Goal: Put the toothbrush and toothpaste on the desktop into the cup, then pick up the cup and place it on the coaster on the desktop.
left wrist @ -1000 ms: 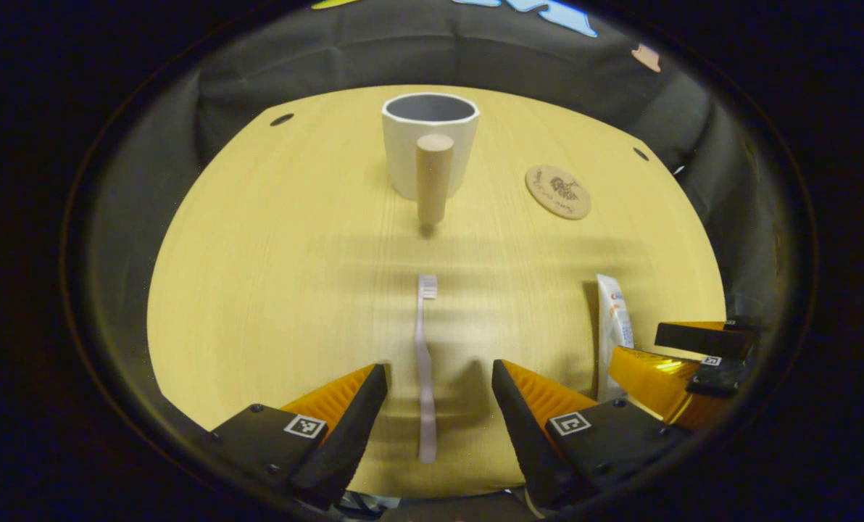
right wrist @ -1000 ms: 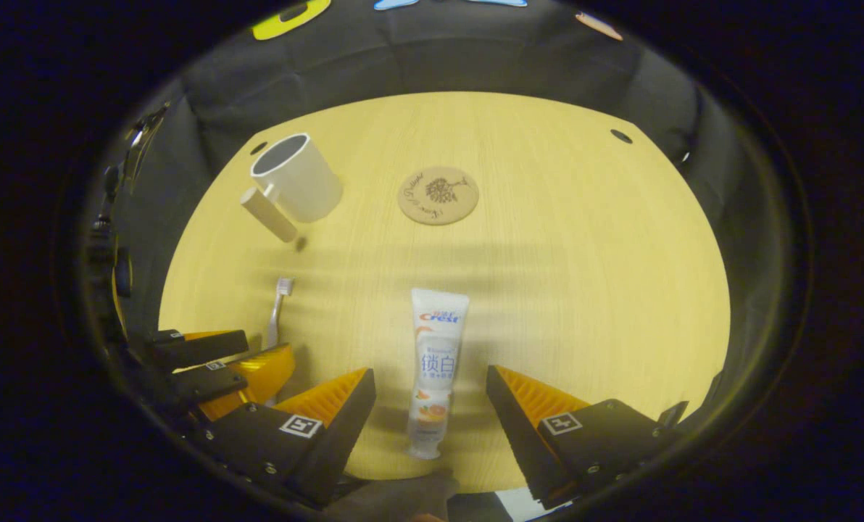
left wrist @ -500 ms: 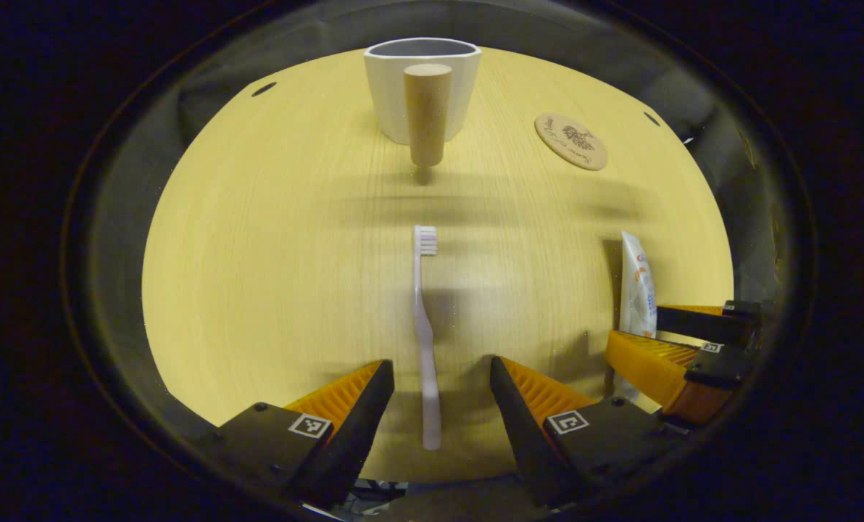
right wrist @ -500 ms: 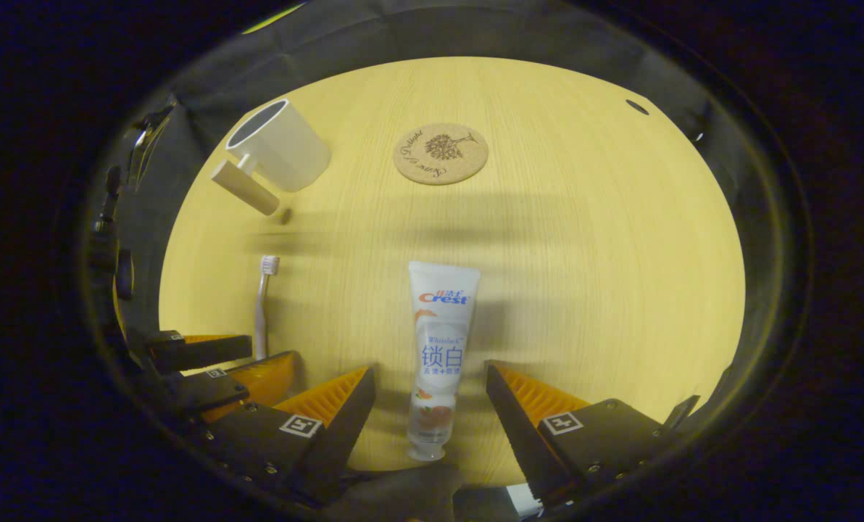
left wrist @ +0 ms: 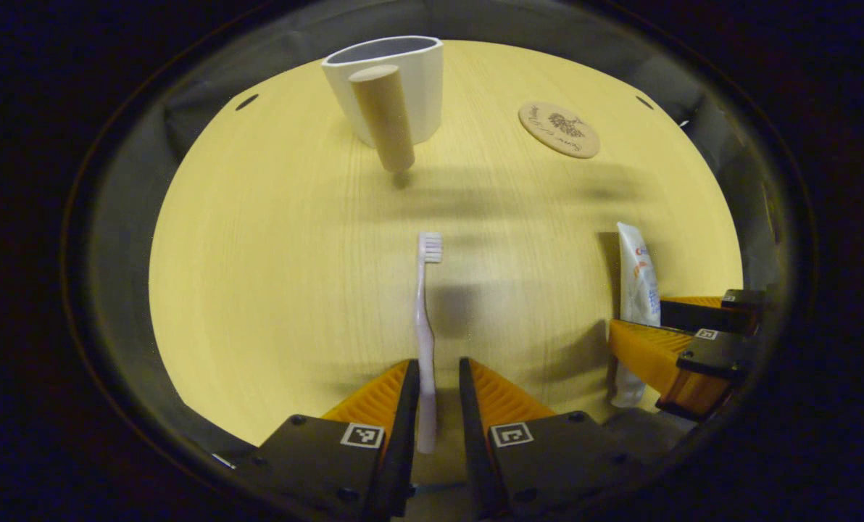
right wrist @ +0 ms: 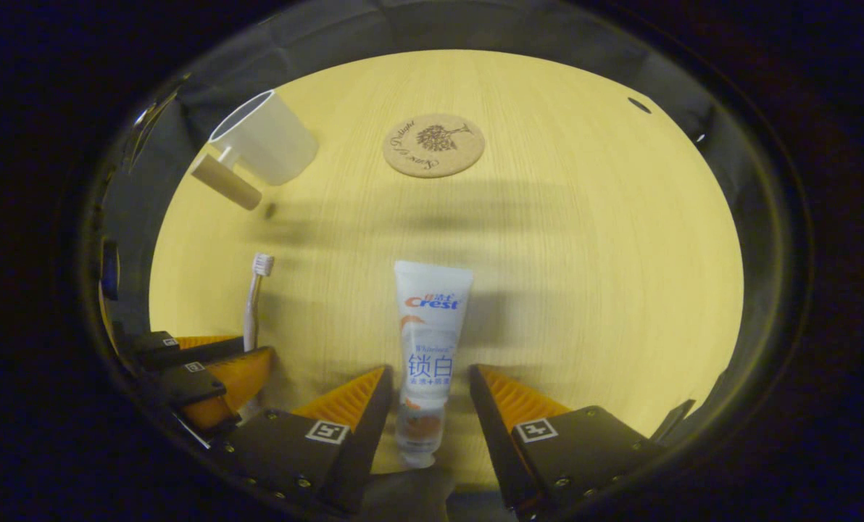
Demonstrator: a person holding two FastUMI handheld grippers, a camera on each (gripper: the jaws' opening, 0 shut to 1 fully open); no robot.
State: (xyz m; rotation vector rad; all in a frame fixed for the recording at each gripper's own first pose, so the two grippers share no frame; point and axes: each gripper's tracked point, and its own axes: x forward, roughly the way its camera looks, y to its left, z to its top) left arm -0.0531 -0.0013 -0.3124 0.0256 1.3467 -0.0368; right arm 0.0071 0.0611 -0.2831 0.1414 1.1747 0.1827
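Note:
A pale toothbrush [left wrist: 425, 319] lies on the wooden desktop [left wrist: 272, 254], head pointing away. My left gripper [left wrist: 436, 370] straddles its handle with the fingers drawn in close; the left finger touches it and a thin gap shows at the right finger. A white toothpaste tube [right wrist: 428, 341] lies between the fingers of my right gripper [right wrist: 428, 377], which stand narrow beside it, small gaps on both sides. The white cup [left wrist: 403, 87] with a wooden handle [left wrist: 383, 119] stands at the far side, upright. The round cork coaster [left wrist: 559, 129] lies to its right.
In the left gripper view the right gripper [left wrist: 638, 322] works around the tube [left wrist: 636, 283] at the right edge. In the right gripper view the left gripper [right wrist: 252, 349] sits at the lower left by the toothbrush [right wrist: 253, 297]. Cup [right wrist: 265, 138] and coaster [right wrist: 433, 145] stand apart.
Both grippers dropped toward the desktop and narrowed their fingers, the left around the toothbrush handle, the right around the toothpaste tube. Cup and coaster stayed put.

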